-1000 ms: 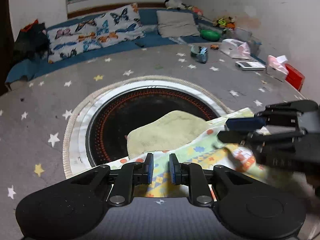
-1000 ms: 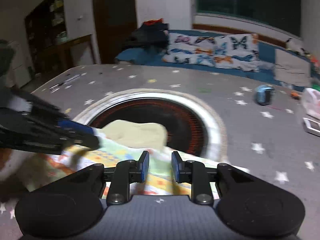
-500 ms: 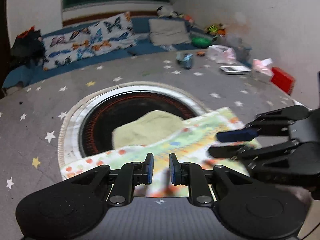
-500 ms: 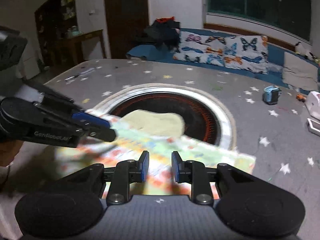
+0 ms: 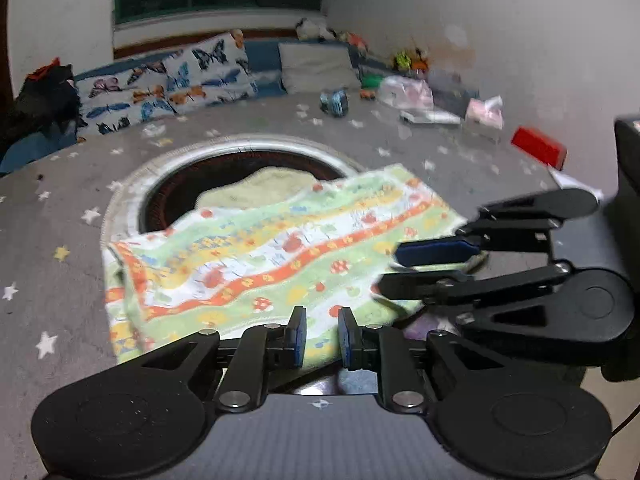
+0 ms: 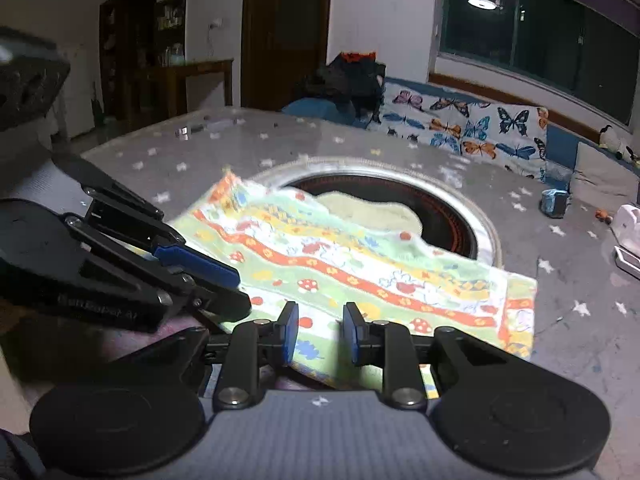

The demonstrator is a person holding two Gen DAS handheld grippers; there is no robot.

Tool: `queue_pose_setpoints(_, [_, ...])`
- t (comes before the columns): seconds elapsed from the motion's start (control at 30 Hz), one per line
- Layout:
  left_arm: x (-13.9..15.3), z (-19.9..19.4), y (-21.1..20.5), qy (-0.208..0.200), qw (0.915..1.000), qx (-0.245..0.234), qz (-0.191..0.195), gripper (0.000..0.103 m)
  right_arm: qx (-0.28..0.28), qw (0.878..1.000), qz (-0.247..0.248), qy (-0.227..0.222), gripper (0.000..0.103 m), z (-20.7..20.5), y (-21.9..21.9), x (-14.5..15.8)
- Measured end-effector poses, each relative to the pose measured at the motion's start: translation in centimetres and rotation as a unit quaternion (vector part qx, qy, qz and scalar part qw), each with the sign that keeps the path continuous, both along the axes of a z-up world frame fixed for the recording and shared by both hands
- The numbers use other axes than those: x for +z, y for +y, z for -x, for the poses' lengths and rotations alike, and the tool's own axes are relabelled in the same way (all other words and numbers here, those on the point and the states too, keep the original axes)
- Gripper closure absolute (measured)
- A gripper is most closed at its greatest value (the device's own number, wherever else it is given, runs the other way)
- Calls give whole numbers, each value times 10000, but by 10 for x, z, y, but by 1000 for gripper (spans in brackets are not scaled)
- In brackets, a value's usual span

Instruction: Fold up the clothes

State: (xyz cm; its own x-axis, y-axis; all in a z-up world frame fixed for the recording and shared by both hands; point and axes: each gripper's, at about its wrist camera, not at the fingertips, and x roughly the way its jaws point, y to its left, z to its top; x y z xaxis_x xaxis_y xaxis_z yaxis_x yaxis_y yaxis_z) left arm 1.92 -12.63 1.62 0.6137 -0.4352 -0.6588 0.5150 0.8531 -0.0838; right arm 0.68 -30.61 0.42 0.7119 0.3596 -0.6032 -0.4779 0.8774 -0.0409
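Note:
A patterned cloth (image 5: 280, 248) with green, yellow and orange stripes lies spread on the grey star-print surface, also in the right wrist view (image 6: 360, 272). Its far edge overlaps a pale yellow cloth (image 5: 260, 188) on a round dark mat (image 5: 168, 196). My left gripper (image 5: 322, 338) sits at the cloth's near edge with its jaws slightly apart, the cloth edge between them. My right gripper (image 6: 320, 338) stands the same way at the near edge. Each gripper shows from the side in the other's view, the right one (image 5: 400, 268) and the left one (image 6: 236, 288).
A butterfly-print cushion (image 5: 168, 80) and a grey pillow (image 5: 316, 66) line the far edge. A blue cup (image 5: 334, 102), a white bag (image 5: 406, 90), a tissue pack (image 5: 486, 112) and a red box (image 5: 538, 148) stand at the far right.
Both grippers have pulled back toward me and the patterned cloth has been drawn out flatter and wider over the surface. More of it now shows.

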Motion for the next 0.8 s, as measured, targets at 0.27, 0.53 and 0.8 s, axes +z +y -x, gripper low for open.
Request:
queue_pose_setpoints(0.27, [-1, -6, 40, 260, 9978, 511, 335, 79, -293, 9992, -118, 256, 79, 4, -27, -5])
queue_pose_setpoints(0.53, [1, -51, 62, 340, 9926, 1082, 424, 75, -553, 9979, -287, 184, 79, -40, -41, 15])
queue_pose_setpoints(0.8, [-5, -71, 86, 441, 9852, 1615, 358, 75, -1083, 9924, -164, 568, 79, -93, -57, -7])
